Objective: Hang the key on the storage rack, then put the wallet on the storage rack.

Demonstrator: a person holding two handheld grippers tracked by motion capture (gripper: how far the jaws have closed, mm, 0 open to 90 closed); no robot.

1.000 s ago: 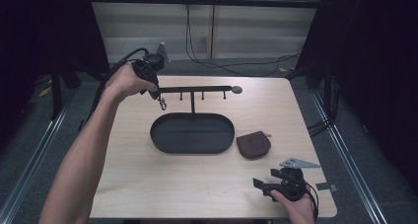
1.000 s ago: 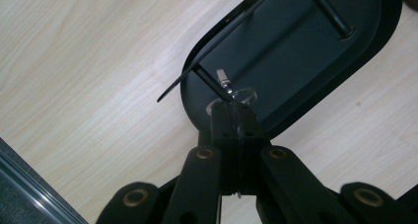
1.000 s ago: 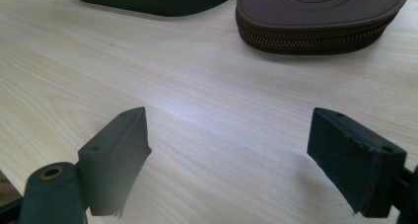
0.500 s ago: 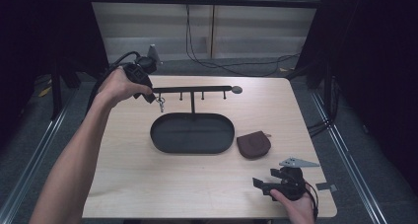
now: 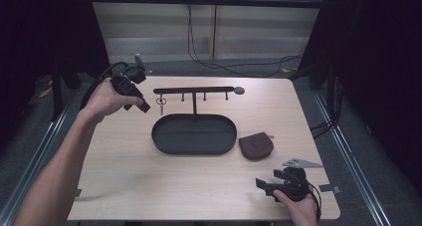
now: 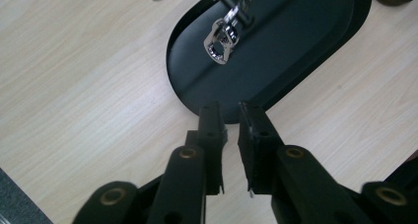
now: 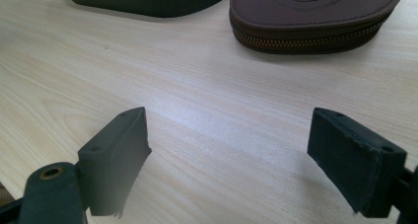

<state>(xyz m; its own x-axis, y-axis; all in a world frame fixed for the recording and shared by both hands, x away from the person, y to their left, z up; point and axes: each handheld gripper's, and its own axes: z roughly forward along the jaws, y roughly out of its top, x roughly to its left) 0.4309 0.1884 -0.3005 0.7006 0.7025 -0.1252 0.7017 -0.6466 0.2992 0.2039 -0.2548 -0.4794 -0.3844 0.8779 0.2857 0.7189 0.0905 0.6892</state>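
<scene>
Keys (image 6: 223,40) hang half-blurred beyond the left hand-held gripper (image 6: 231,116), just parting, empty.

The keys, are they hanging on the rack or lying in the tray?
Hanging: the keys dangle from the rack, above the tray; the left gripper stands apart, empty.

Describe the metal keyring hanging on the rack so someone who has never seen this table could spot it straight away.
Start at the black oval tray in the middle of the table. A black T-shaped rack rises from its far edge. The keyring hangs from the leftmost peg, nearest the left gripper; it is the rack's one shiny silver item.
</scene>
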